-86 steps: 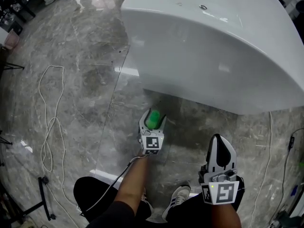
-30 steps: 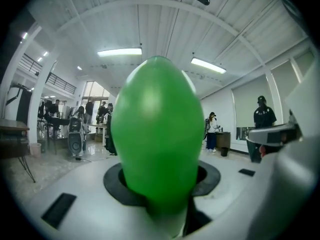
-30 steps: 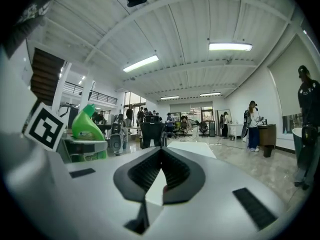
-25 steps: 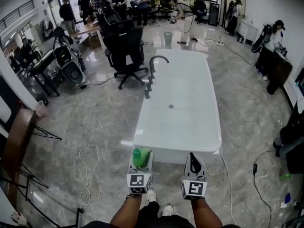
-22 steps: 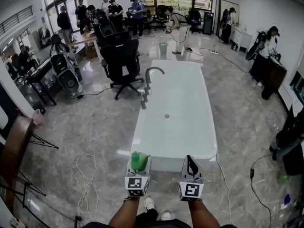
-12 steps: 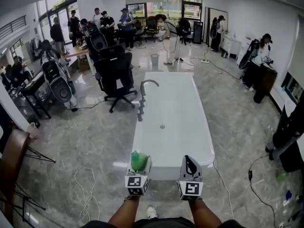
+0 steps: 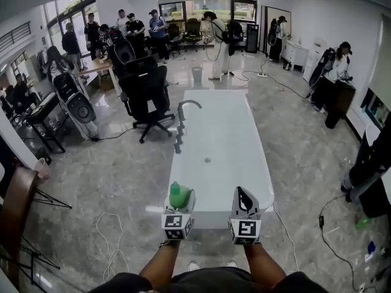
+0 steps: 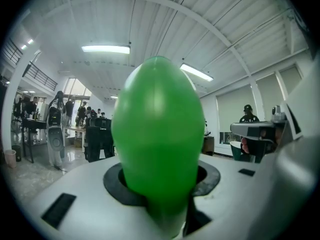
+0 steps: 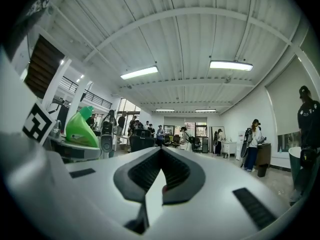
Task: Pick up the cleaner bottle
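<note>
Gripping the green cleaner bottle (image 7: 179, 195) around its body, the left gripper (image 7: 180, 204) holds it upright and clear of the floor, just short of the near end of the white bathtub (image 7: 223, 133). The jaws stand part-way apart and press on the bottle's sides, and its rounded top fills the left gripper view. The right gripper (image 7: 243, 195), jaws closed together with nothing between them, hangs level alongside, also at the tub's near end. A curved faucet (image 7: 182, 118) rises at the tub's left side, with a black office chair (image 7: 145, 90) just beyond it. A white cable (image 7: 105, 240) loops on the floor left of the tub's near end, and people (image 7: 217, 35) stand well past its far end.

The pick-up looks all but done. To finish it well, the squeeze should probably be firm and even, since the bottle appears smooth and tapered and could slip or twist out if the grip slackens. Holding it upright, moving without jerks and leaving room from the tub's rim would guard against a knock. The free gripper is best held aside, ready to steady the bottle if it tilts.
</note>
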